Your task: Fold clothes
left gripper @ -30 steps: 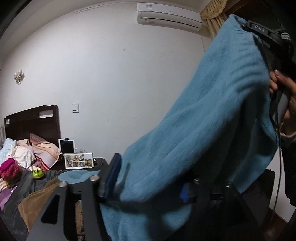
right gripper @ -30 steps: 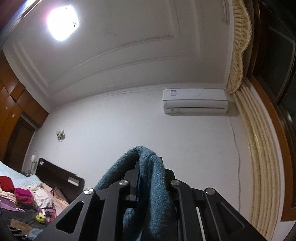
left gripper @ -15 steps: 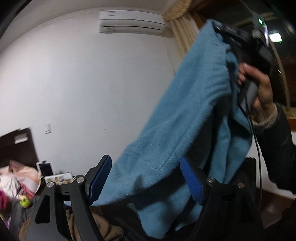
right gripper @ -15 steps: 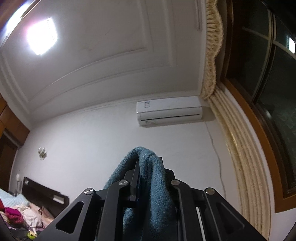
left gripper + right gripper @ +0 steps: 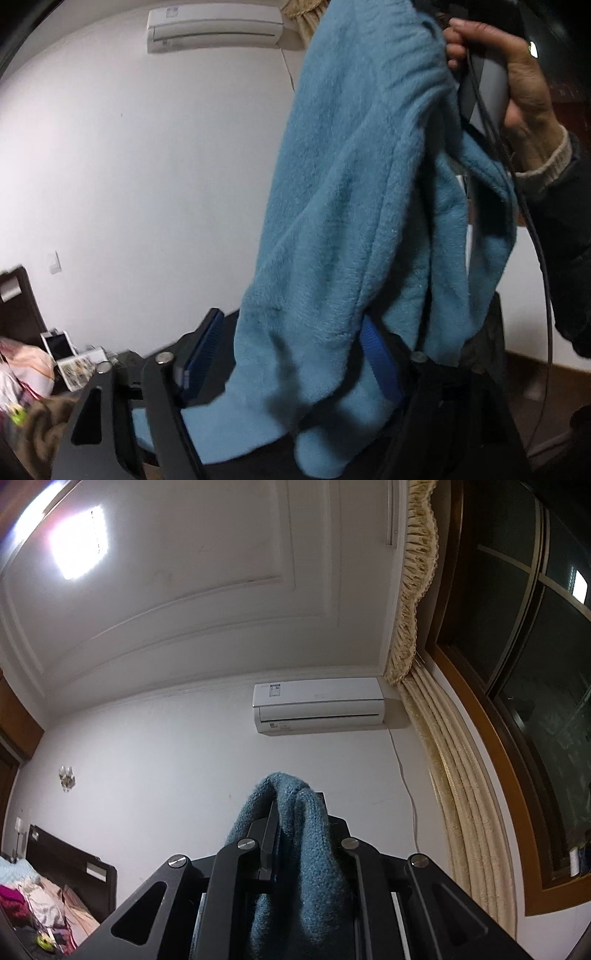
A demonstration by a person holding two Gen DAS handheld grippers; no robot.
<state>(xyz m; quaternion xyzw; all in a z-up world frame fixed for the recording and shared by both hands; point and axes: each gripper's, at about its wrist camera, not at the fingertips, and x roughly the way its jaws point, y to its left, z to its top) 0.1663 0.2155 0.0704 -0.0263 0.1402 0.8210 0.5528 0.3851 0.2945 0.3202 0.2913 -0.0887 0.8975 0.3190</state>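
A blue fleece garment [image 5: 362,206] hangs down from the top right of the left wrist view, where a person's hand [image 5: 517,77] holds the right gripper's grey handle. Its lower part drops between the blue pads [image 5: 207,354] of my left gripper [image 5: 291,354], which stands wide open around the cloth without clamping it. In the right wrist view my right gripper [image 5: 295,805] points up at the wall and ceiling, shut on a bunched fold of the blue garment [image 5: 295,867]. The garment's lowest edge is hidden behind the left gripper's frame.
A bed with a pile of clothes [image 5: 33,912] and a dark headboard [image 5: 70,864] lies low on the left. A tablet [image 5: 59,343] stands on a nightstand beside it. An air conditioner [image 5: 317,705], a curtain [image 5: 465,812] and a dark window [image 5: 535,686] are on the right.
The right gripper has stayed shut on the garment and swung towards the window. The left view has turned right and closed in, and the cloth now hangs steeper between the open left pads.
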